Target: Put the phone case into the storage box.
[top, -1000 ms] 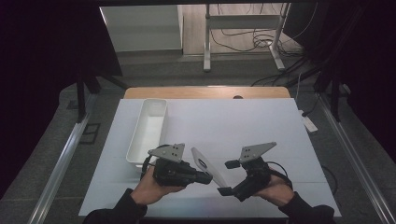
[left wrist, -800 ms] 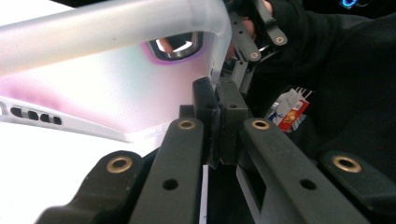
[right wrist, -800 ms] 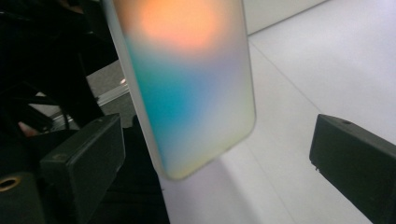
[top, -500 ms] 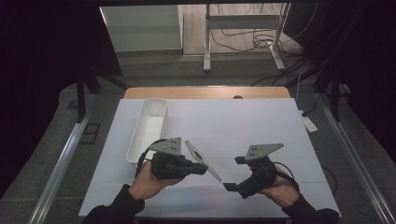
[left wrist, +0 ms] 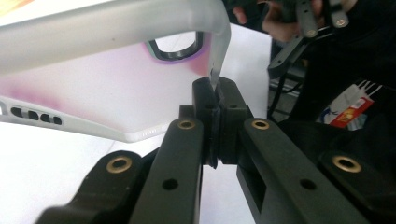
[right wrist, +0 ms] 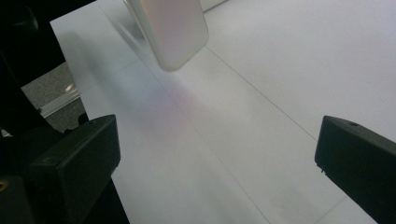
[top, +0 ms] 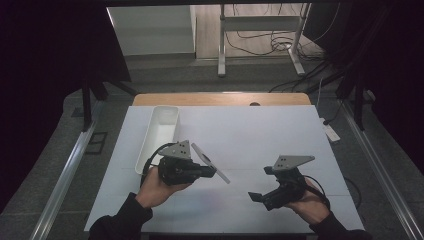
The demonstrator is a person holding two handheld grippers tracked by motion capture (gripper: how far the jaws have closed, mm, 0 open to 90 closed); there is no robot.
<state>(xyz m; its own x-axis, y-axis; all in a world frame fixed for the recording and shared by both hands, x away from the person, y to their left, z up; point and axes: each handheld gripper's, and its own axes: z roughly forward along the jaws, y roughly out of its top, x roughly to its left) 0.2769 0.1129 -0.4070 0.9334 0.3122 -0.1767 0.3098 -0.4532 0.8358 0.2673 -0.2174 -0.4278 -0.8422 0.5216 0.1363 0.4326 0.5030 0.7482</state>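
A frosted translucent phone case (top: 210,162) with a dark-rimmed camera cutout hangs tilted above the white table (top: 260,135). My left gripper (top: 214,171) is shut on one edge of it; in the left gripper view the pads (left wrist: 205,100) pinch the case's thin wall (left wrist: 116,88). To the right, apart from the case, my right gripper (top: 260,183) stands open with nothing between its jaws. The right gripper view shows the case's rounded corner (right wrist: 173,32) farther off above the table, with the right gripper (right wrist: 215,158) spread wide below it.
A long white tray (top: 160,135) lies on the table's left side, just beyond my left hand. A wooden strip (top: 220,98) borders the far edge. Cables and metal stand legs (top: 260,45) are on the floor behind the table.
The right gripper has drawn away to the right, leaving a gap to the case. The left gripper keeps the case, which now shows more edge-on.
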